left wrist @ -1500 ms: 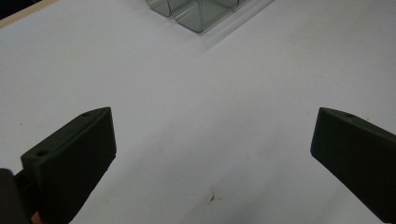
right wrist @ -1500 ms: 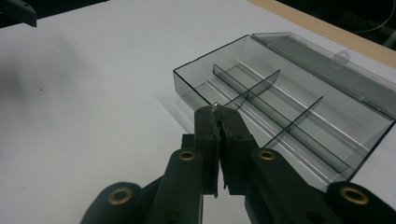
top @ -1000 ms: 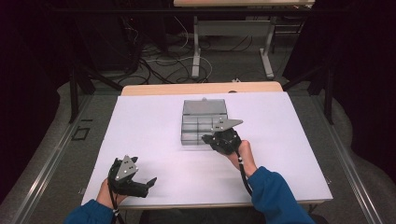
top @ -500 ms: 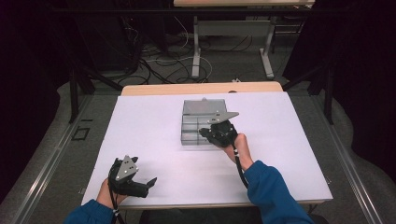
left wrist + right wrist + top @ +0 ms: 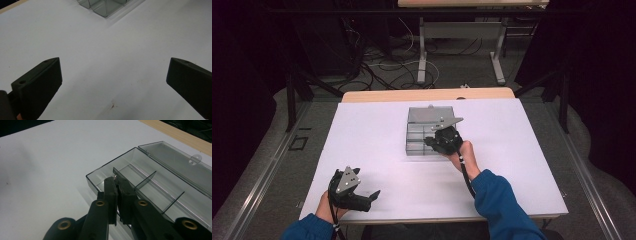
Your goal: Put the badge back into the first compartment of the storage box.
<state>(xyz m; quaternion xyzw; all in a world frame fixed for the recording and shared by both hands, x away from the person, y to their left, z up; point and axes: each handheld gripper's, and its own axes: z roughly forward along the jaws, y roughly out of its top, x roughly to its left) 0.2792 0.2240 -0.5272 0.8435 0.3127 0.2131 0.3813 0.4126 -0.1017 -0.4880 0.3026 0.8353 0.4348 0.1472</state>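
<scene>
high view: the clear compartment box (image 5: 427, 132) sits mid-table on the white sheet (image 5: 372, 135), lid open toward the far edge. the right gripper (image 5: 438, 142) hangs over the box's near right part. the left gripper (image 5: 371, 197) rests well apart from the box, by the near edge.

left gripper view: jaws spread wide over bare sheet, box corner (image 5: 105, 7) far ahead.

right gripper view: jaws pressed together, pinching a small shiny bit (image 5: 115, 177) above the box's (image 5: 130, 160) end compartment.

White table (image 5: 377, 145) bears a clear compartment box (image 5: 419, 142), lid open, toward its far side
</scene>
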